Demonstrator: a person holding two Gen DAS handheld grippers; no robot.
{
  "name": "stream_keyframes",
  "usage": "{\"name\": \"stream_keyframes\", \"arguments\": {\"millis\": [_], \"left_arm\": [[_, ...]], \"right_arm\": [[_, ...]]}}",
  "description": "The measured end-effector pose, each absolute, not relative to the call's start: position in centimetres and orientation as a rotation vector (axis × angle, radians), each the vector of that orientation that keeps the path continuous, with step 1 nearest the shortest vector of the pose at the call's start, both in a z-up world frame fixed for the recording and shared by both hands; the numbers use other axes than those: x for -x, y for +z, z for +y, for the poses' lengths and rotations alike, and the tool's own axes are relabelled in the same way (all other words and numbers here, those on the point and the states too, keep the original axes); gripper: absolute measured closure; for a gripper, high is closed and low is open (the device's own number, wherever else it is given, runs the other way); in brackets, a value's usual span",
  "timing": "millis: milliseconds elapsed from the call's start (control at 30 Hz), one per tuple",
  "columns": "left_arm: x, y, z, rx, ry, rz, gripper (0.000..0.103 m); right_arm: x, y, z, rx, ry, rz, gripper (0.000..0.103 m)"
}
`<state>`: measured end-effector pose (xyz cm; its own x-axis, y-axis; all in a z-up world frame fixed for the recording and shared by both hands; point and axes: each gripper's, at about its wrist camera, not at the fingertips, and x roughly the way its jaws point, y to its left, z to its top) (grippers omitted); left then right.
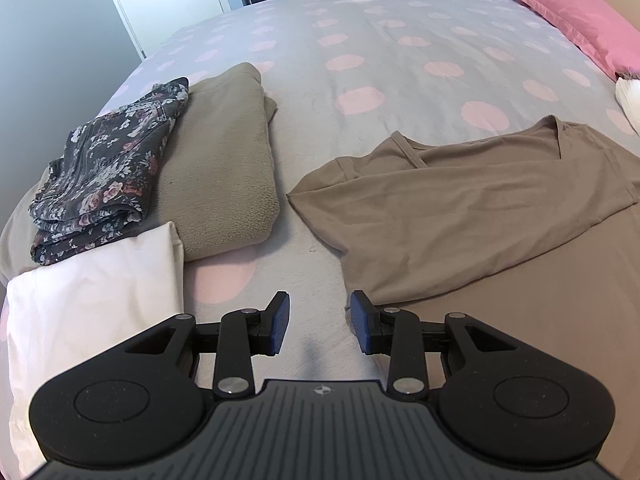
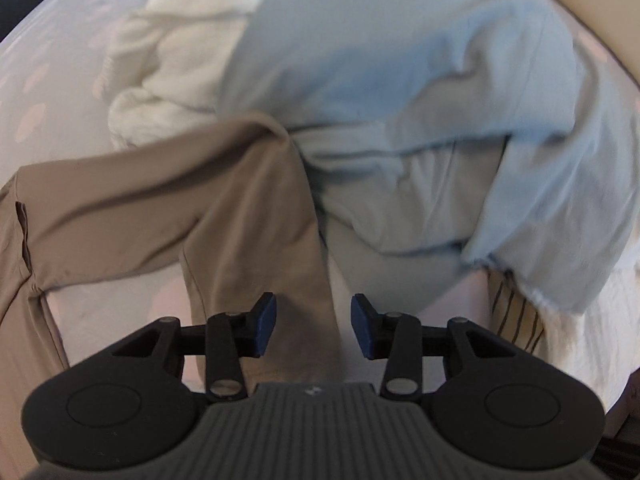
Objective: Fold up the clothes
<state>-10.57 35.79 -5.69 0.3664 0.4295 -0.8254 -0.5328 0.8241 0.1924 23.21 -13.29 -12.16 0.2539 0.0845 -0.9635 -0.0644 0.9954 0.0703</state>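
Left wrist view shows the tan T-shirt (image 1: 460,216) spread flat mid-bed, near its front edge, likely laid out for folding. Both left tongs (image 1: 320,322) and right tongs (image 2: 314,326) gape released, the right straddling its sleeve (image 2: 272,240). Folded garments (image 1: 160,168) are stacked toward the bed's (image 1: 400,40) left edge.

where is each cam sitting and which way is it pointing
Left wrist: on the left gripper, angled down across the bed; folded stack left, tan shirt right; own open fingers show.
Right wrist: on the right gripper, pointing steeply down at the shirt's sleeve and unfolded pile; own open fingers show.
Shared: tan shirt, bed.
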Motion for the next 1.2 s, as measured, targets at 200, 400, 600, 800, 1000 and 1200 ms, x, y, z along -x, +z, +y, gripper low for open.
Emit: {"name": "stream_keyframes", "arguments": {"millis": [200, 400, 600, 800, 1000, 1200], "left_arm": [[10.4, -5.5, 35.5, 0.108, 0.61, 1.018, 0.072], [10.6, -5.0, 35.5, 0.111, 0.605, 1.011, 0.072], [10.7, -4.2, 35.7, 0.132, 0.588, 1.014, 0.072], [10.7, -2.9, 35.3, 0.138, 0.552, 0.992, 0.072], [10.5, -2.1, 35.2, 0.149, 0.52, 0.976, 0.072], [10.3, -2.0, 35.2, 0.157, 0.501, 0.981, 0.072]], "right_arm": [[-22.5, -11.9, -12.9, -0.003, 0.103, 1.297, 0.101], [-21.1, -7.3, -10.5, -0.002, 0.17, 1.164, 0.101], [-18.7, -1.5, -4.0, 0.118, 0.32, 1.01, 0.101], [-15.3, 2.3, 4.1, 0.239, 0.58, 0.962, 0.101], [-9.7, 3.4, 12.1, 0.374, 0.842, 0.958, 0.101], [-5.8, 0.2, 17.6, 0.474, 0.965, 1.033, 0.101]]}}
